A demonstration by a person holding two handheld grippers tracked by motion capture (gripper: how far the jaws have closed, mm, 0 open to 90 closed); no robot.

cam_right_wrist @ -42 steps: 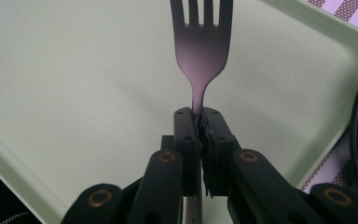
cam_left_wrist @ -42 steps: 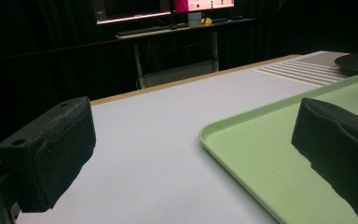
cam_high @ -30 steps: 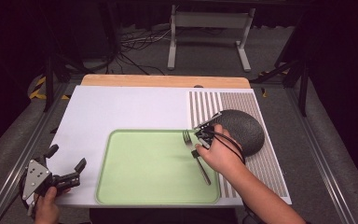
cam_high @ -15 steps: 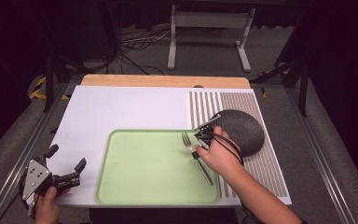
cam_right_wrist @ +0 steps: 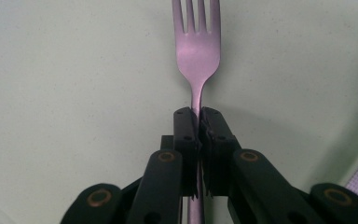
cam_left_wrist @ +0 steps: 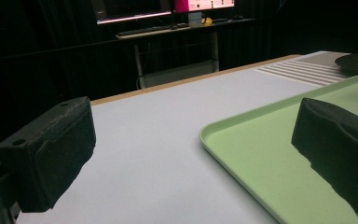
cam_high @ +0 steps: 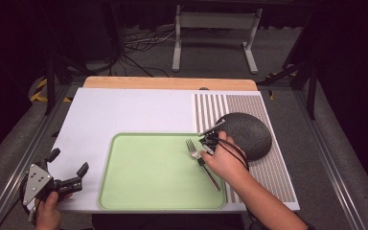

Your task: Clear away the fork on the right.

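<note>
A metal fork (cam_high: 199, 158) lies on the right part of the light green tray (cam_high: 143, 172), tines pointing away from me. My right gripper (cam_high: 202, 154) is shut on the fork's neck; in the right gripper view the jaws pinch the fork (cam_right_wrist: 196, 51) just below its tines, over the tray (cam_right_wrist: 74, 93). My left gripper (cam_high: 67, 168) rests open at the table's near left corner, nothing between its jaws. In the left gripper view its pads (cam_left_wrist: 51, 149) frame the white mat and the tray's left rim (cam_left_wrist: 242, 154).
A dark round upturned bowl (cam_high: 247, 134) sits on the striped mat (cam_high: 268, 167) just right of the tray. The white mat (cam_high: 124, 112) covers the table's left and back. A wooden edge (cam_high: 170, 83) runs along the far side.
The right hand with the fork has shifted only slightly on the tray. The left gripper has not moved.
</note>
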